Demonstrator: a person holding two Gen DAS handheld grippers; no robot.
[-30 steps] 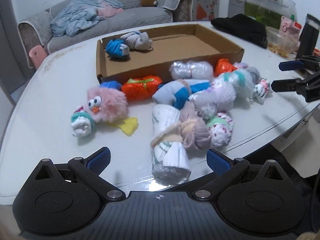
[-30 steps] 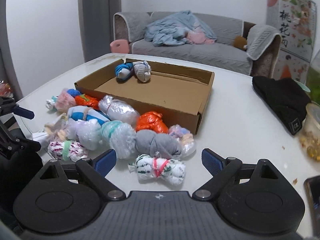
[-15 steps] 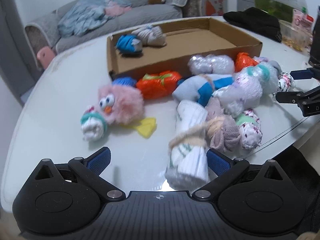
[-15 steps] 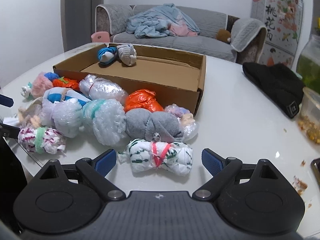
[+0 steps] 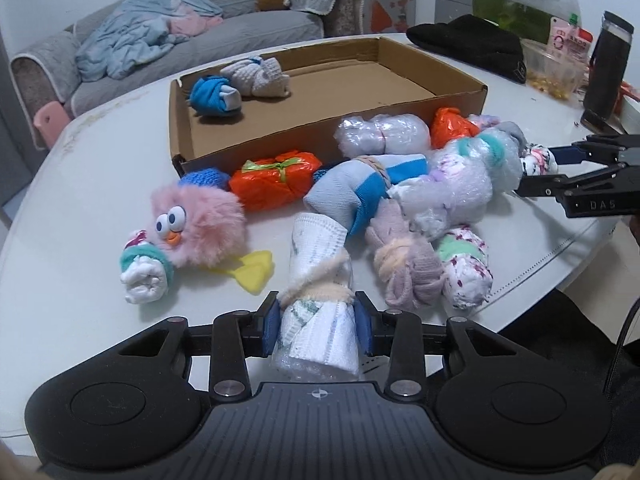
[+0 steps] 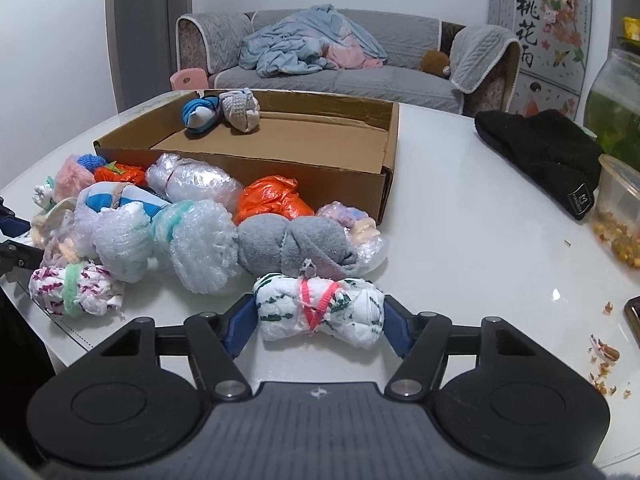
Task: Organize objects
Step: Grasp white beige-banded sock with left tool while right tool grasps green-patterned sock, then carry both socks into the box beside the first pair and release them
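A pile of rolled sock and cloth bundles lies on the white table (image 5: 72, 312) in front of an open cardboard box (image 5: 320, 120). The box holds a blue bundle (image 5: 214, 94) and a grey-white bundle (image 5: 258, 76). My left gripper (image 5: 317, 330) is shut on a white bundle tied with a beige band (image 5: 318, 304), which rests on the table. My right gripper (image 6: 318, 318) is shut on a white-and-green bundle tied with a pink band (image 6: 320, 308), at the near edge of the pile. The right gripper also shows in the left wrist view (image 5: 532, 174).
A pink fluffy toy (image 5: 196, 224) lies left of the pile. A black cap (image 6: 540, 152), a plastic tub of snacks (image 6: 620, 208) and crumbs (image 6: 604, 352) are on the right. A sofa (image 6: 340, 76) stands behind the table.
Both grippers moved forward to the pile and closed. The left one shut on the white beige-banded bundle, the right one on the white-and-green bundle.
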